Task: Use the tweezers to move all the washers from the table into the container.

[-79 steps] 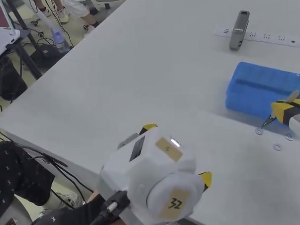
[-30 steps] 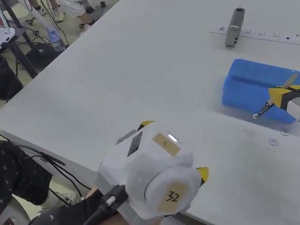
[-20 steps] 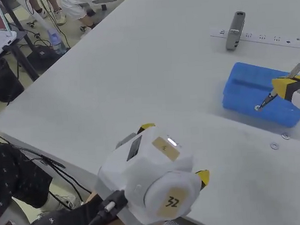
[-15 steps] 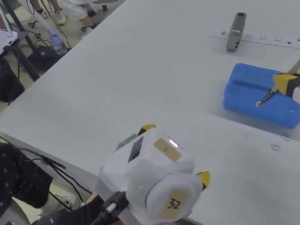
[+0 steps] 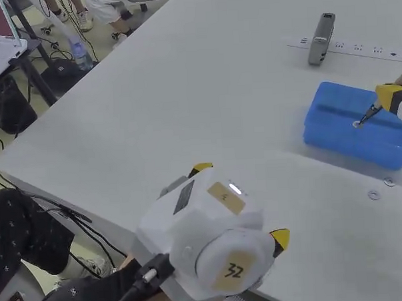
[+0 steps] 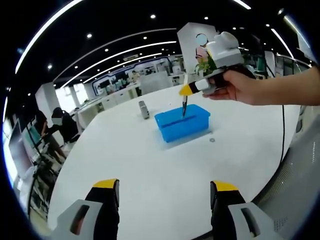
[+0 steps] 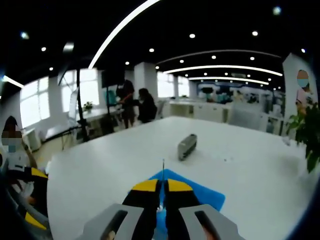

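Right gripper [image 7: 162, 186] has its jaws pinched tight on the tweezers [image 5: 367, 114], tips angled down over the blue container [image 5: 333, 128]. Two washers [image 5: 388, 181] lie on the table [image 5: 205, 90] just beside it. Left gripper [image 6: 165, 185] gapes wide, empty, hovering low.

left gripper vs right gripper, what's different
The left gripper is open and empty; the right gripper is shut on thin metal tweezers. The left gripper is at the near edge of the white table; the right gripper is over the blue plastic container. Both have yellow jaw tips.
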